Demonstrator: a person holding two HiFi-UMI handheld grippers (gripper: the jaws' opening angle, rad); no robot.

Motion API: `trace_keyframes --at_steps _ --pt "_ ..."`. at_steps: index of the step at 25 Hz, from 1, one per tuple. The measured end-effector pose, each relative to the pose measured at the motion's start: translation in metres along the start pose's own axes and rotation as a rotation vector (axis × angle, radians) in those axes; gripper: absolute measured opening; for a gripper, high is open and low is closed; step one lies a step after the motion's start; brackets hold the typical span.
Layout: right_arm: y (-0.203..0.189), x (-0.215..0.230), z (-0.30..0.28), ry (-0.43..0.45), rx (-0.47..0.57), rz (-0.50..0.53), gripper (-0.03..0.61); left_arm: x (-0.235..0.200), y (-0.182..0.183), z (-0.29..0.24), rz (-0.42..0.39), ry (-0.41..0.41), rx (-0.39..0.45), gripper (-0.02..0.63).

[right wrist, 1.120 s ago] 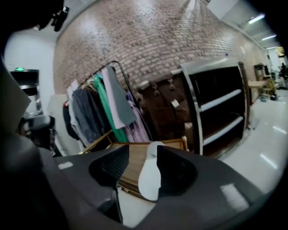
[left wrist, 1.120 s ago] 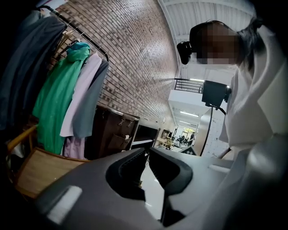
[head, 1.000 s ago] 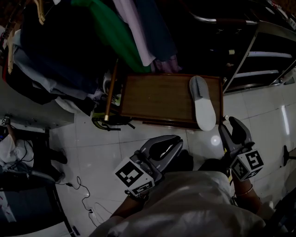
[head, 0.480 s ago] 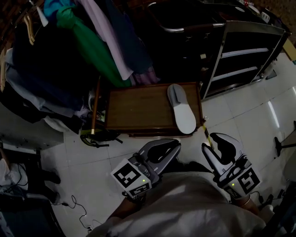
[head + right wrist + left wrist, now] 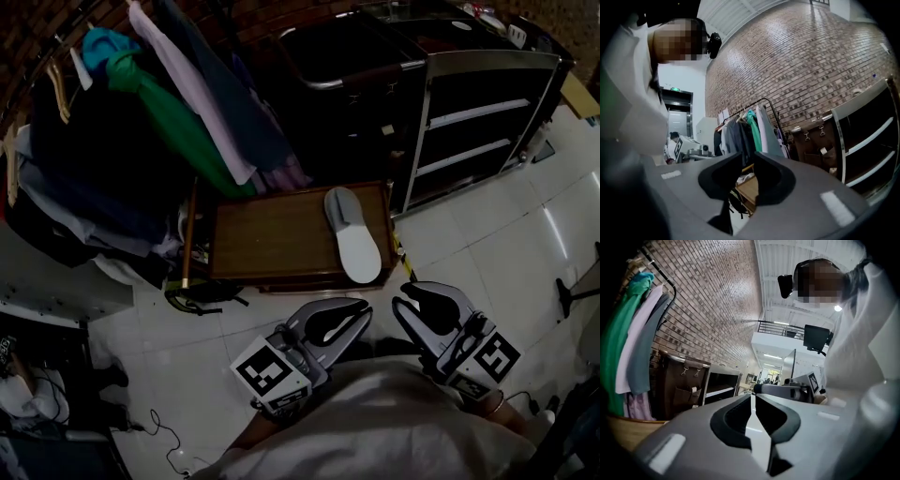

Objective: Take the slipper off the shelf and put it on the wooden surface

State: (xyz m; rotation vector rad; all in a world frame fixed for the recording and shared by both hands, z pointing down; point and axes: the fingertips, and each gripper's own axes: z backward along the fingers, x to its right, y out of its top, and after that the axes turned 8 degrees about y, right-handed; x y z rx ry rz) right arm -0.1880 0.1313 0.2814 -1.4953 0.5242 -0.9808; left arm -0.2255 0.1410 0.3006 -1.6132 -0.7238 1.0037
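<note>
Wooden surface (image 5: 272, 234) holds the slipper (image 5: 352, 236), long axis running away from me; left gripper (image 5: 363, 306) closed, right gripper (image 5: 405, 296) has empty jaws that just narrowed

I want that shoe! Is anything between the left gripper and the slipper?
Nothing visible is. The slipper lies on the wooden table, and only white floor and the table's near edge separate it from the left gripper.

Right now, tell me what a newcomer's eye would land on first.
The pale slipper stands out, lying near the right end of the dark wooden surface. Next comes the green garment hanging among darker clothes at upper left, then the metal-framed shelf unit at upper right.
</note>
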Motion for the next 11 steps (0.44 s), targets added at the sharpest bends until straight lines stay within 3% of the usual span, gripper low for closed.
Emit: trace_keyframes --at_steps 5,11 --pt "0.020 0.004 0.000 0.045 -0.007 -0.032 0.081 0.006 0.020 -0.009 0.011 0.044 0.036 0.029" --pt "-0.004 0.000 0.004 0.107 -0.050 -0.049 0.081 0.011 0.018 -0.010 0.039 0.046 0.058 0.029"
